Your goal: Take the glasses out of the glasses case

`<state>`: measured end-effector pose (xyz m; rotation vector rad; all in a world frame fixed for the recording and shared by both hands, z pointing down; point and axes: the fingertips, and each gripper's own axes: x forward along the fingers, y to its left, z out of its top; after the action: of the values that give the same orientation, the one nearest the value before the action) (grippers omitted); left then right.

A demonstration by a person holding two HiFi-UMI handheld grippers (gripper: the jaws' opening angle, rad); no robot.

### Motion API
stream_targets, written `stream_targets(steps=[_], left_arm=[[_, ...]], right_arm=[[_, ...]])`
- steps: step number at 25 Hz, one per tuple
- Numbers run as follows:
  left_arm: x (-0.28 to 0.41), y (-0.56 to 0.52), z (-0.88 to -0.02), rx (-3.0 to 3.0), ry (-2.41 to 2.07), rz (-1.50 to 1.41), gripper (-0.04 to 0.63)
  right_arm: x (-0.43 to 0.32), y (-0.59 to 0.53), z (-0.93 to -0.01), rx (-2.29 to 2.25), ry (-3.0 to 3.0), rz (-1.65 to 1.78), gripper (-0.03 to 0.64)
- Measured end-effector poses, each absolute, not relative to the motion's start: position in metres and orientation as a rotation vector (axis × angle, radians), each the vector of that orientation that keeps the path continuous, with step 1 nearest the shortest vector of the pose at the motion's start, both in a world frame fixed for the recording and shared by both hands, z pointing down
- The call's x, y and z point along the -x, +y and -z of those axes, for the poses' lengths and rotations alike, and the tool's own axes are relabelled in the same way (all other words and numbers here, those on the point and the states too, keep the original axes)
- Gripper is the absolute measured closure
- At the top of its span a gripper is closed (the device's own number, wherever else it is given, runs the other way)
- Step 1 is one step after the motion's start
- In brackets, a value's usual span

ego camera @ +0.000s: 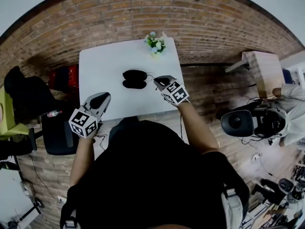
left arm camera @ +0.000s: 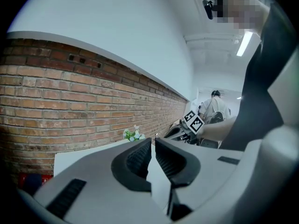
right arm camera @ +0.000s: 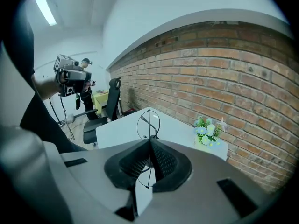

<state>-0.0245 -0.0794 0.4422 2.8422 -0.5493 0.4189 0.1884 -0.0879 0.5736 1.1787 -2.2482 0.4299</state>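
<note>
The right tongs (right arm camera: 150, 142) are clenched on the glasses (right arm camera: 148, 124), pinching the thin wire frame so that one round lens stands up above the pads and the rest hangs down between them. In the head view these tongs are held just right of the case (ego camera: 135, 79), which lies open, its two black halves side by side, near the middle of the white table (ego camera: 105, 66). The glasses are out of the case and off the table. The left tongs (left arm camera: 153, 143) are pressed together on nothing, near the table's front left corner. Flowers (ego camera: 155, 43) stand at the far edge.
</note>
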Motion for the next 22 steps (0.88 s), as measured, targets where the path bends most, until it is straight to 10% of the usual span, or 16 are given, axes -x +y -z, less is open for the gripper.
stream_targets(steps=[22], left_arm=[[0.028,-0.059,-0.431,-2.877,-0.581,-0.392,0.563]], right_arm=[[-0.212,-0.048,-0.528,-1.307,-2.358,-0.555,0.594]])
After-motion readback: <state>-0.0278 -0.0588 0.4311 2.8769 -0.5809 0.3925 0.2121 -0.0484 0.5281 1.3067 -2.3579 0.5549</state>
